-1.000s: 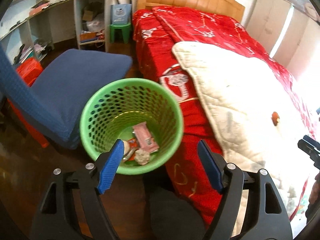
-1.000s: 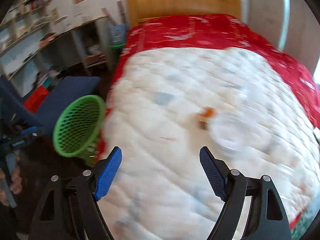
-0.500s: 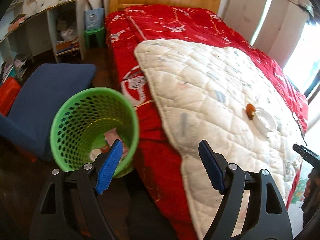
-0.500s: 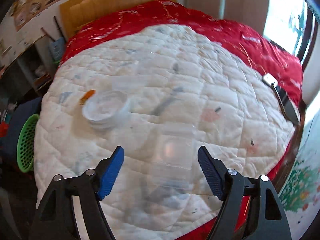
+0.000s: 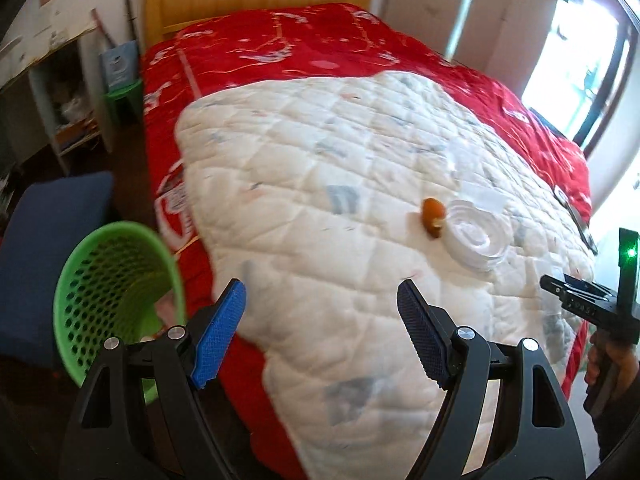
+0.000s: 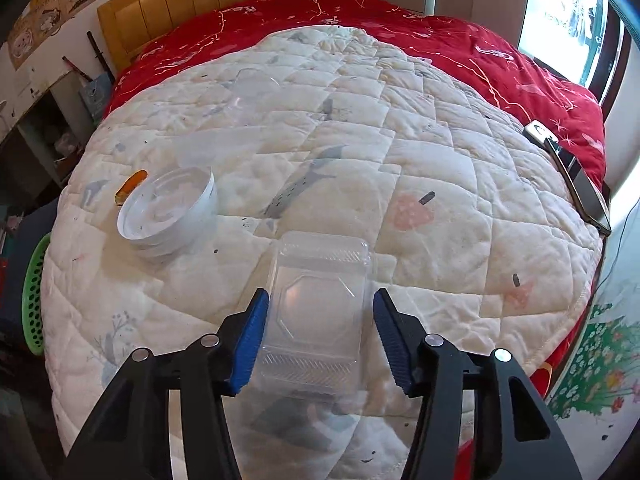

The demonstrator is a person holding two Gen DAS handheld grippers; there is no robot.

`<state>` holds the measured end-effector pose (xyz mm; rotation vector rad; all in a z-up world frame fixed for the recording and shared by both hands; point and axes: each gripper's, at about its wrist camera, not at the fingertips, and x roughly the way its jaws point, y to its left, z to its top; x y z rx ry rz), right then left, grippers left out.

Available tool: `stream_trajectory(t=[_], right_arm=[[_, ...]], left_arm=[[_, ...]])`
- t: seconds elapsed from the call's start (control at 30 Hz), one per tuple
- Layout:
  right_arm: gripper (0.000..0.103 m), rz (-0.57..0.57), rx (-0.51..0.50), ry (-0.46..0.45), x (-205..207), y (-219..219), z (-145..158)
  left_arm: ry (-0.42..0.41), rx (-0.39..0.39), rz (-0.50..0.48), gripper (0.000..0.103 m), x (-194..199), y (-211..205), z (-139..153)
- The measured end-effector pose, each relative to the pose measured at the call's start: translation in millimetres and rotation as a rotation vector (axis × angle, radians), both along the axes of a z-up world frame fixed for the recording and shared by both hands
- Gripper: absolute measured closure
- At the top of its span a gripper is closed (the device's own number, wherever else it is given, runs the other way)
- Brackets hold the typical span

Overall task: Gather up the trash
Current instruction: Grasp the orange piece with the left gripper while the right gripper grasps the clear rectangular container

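A clear plastic clamshell box (image 6: 320, 304) lies on the white quilt (image 6: 440, 184). My right gripper (image 6: 320, 334) is open, one finger on each side of the box, with gaps to both. A white plastic bowl (image 6: 170, 210) and an orange scrap (image 6: 132, 186) lie to its left; they also show in the left wrist view as the bowl (image 5: 474, 236) and the scrap (image 5: 433, 211). My left gripper (image 5: 320, 330) is open and empty over the bed's near edge. The green mesh bin (image 5: 116, 304) stands on the floor to its left, with trash inside.
A clear cup (image 6: 256, 84) lies farther up the quilt. A phone-like flat object (image 6: 576, 176) lies on the red bedspread (image 6: 500, 64) at the right. A blue chair (image 5: 48, 232) stands beside the bin. Shelves (image 5: 60, 112) line the left wall.
My left gripper has swung right from above the bin to over the bed. My right gripper has moved along the quilt to the clamshell box and now straddles it, its fingers narrower.
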<state>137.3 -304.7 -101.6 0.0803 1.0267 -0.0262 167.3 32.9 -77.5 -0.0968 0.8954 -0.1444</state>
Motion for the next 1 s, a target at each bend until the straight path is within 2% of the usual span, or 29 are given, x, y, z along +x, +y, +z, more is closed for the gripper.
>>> stream_trajectory(t=[0.13,0.2,0.47,0.6,0.87,0.93,1.0], right_arm=[[0.053,0.009,0.009,0.000,-2.2,-3.1,2.3],[0.053,0.016,0.014,-0.005,-4.0,-3.5,3.9],[0.053,0.023,0.043,-0.027,-14.2,-12.6,10.3],[0.053,0.026,0.055,-0.032,-17.8,-16.4,11.4],[0.053,0.029,0.079,-0.035,-20.4,-20.8,10.8],[0.053,0.030,0.082,-0.035,-20.5,-20.5,10.6],[0.053,0.031,0.084,-0.033,-19.9,-20.5,10.1]], left_arm=[[0.014,-0.017,-0.069,0.034,20.9,-27.3,-5.5],[0.026,-0.024,-0.098,0.041,31.2,-39.5,-9.4],[0.060,-0.038,-0.186,0.055,65.3,-83.7,-22.1],[0.085,-0.065,-0.197,0.055,86.9,-96.8,-27.5],[0.176,-0.174,-0.176,0.056,127.0,-107.9,-51.8],[0.191,-0.207,-0.177,0.059,131.2,-108.4,-56.6],[0.212,-0.232,-0.179,0.072,135.7,-110.1,-62.9]])
